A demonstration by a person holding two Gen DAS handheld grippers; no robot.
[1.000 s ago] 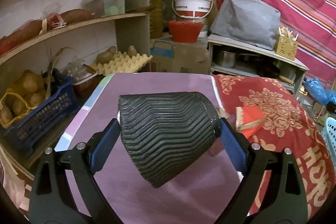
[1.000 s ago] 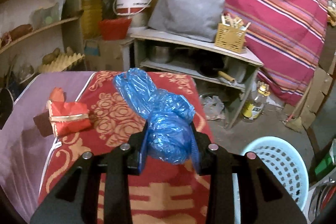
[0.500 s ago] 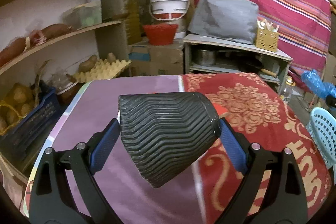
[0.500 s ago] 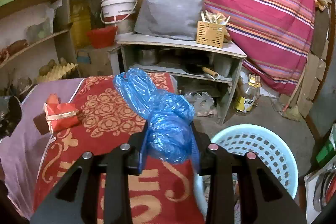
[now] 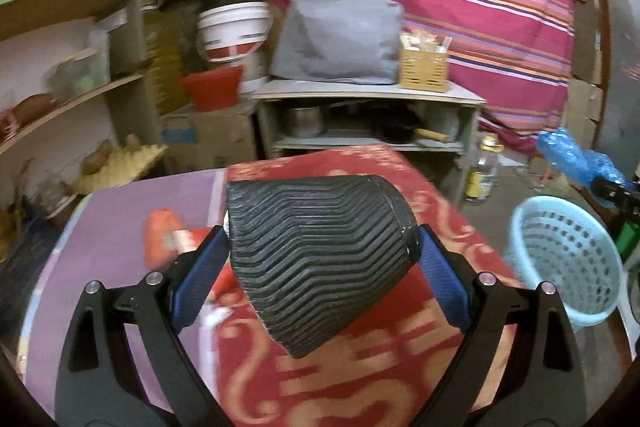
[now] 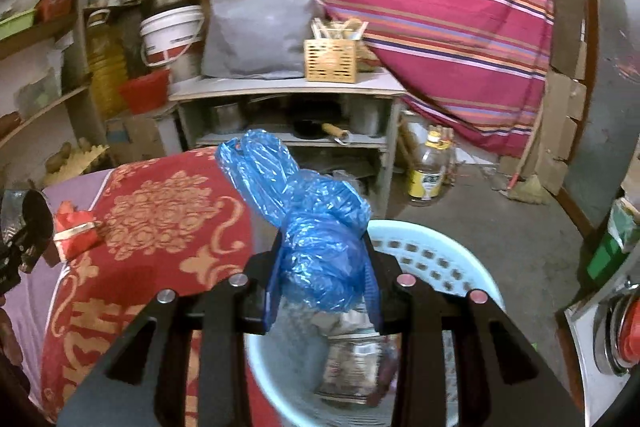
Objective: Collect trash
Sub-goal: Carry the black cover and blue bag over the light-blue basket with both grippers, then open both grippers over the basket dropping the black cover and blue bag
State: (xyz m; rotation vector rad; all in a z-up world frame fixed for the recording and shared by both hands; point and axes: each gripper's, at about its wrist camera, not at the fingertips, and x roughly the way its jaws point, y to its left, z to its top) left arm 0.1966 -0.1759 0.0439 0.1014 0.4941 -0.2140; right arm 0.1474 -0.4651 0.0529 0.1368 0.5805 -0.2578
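Note:
My left gripper (image 5: 320,263) is shut on a black ribbed cup (image 5: 320,259), held on its side above the red patterned cloth (image 5: 360,387). My right gripper (image 6: 322,279) is shut on a crumpled blue plastic bag (image 6: 308,227) and hangs over the pale blue perforated basket (image 6: 432,251), which has wrappers inside. In the left wrist view the same basket (image 5: 568,259) stands at the right on the floor, with the blue bag (image 5: 568,155) above it. A red packet (image 6: 74,233) lies on the cloth at the left.
A grey shelf unit (image 6: 288,95) with pots, a wicker box (image 6: 330,61) and a grey cushion stands behind the bed. An oil bottle (image 6: 428,167) sits on the floor. Wooden shelves with a white bucket (image 5: 234,31) fill the left. A striped red curtain (image 6: 440,7) hangs behind.
Both grippers have swung to the right with their loads. The basket came into the left wrist view, and the right gripper now hangs over the basket's opening instead of the cloth.

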